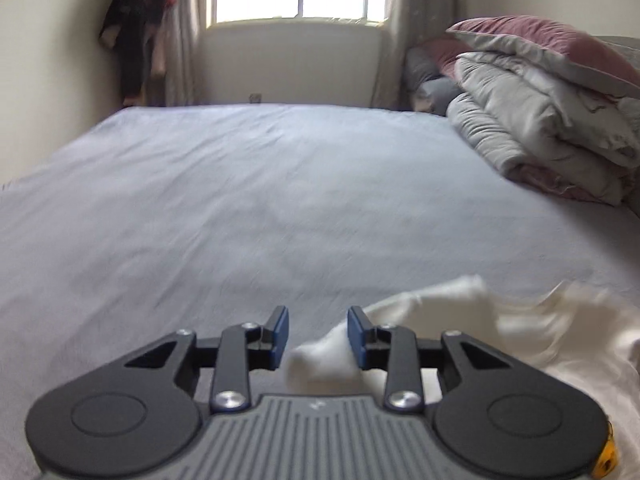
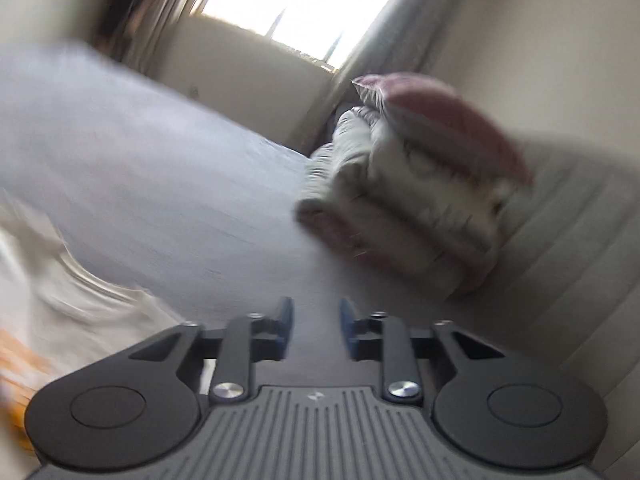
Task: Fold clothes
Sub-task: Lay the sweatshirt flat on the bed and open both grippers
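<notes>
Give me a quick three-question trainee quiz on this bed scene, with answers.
1. True or false: the right tongs hold the white garment.
2. What lies between the left tongs: A a white fold of cloth, B a pillow, C nothing?
3. What is stacked at the bed's right side?

Key: 1 false, they are open with nothing between them. 2 A. 3 A folded grey duvet with a pink pillow on top.

Your matt black plastic left gripper (image 1: 318,330) carries blue rubbery-looking pads and bright polished metal screws (image 1: 229,399) above a ribbed grey housing. Beside it lies a soft white cloth garment (image 1: 460,320), faintly sheeny, on the bed's (image 1: 240,200) matt pale-grey woven sheet. You face puffy quilted grey bedding (image 1: 540,120).
</notes>
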Demonstrator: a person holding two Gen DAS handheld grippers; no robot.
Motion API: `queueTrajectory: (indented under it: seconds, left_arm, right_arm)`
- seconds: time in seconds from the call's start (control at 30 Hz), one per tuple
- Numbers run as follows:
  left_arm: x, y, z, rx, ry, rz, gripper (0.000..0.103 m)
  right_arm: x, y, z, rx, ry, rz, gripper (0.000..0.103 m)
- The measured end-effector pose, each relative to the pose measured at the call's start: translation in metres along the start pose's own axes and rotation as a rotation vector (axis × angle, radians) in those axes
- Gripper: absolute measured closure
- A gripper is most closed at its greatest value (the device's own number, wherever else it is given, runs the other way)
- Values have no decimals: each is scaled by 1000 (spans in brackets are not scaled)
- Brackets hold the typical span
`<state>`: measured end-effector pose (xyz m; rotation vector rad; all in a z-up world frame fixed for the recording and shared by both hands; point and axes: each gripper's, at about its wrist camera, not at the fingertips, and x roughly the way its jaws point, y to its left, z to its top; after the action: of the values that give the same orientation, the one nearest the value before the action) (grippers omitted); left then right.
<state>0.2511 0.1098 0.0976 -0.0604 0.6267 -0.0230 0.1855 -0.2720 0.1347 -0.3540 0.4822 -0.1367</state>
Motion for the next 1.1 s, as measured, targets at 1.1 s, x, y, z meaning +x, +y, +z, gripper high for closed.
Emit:
queueTrajectory:
  seconds: [1.1]
  left_arm:
    - [-148, -32, -181, 1, 216, -42, 53]
  right_arm:
    - [-137, 12, -159, 394, 364, 502, 45]
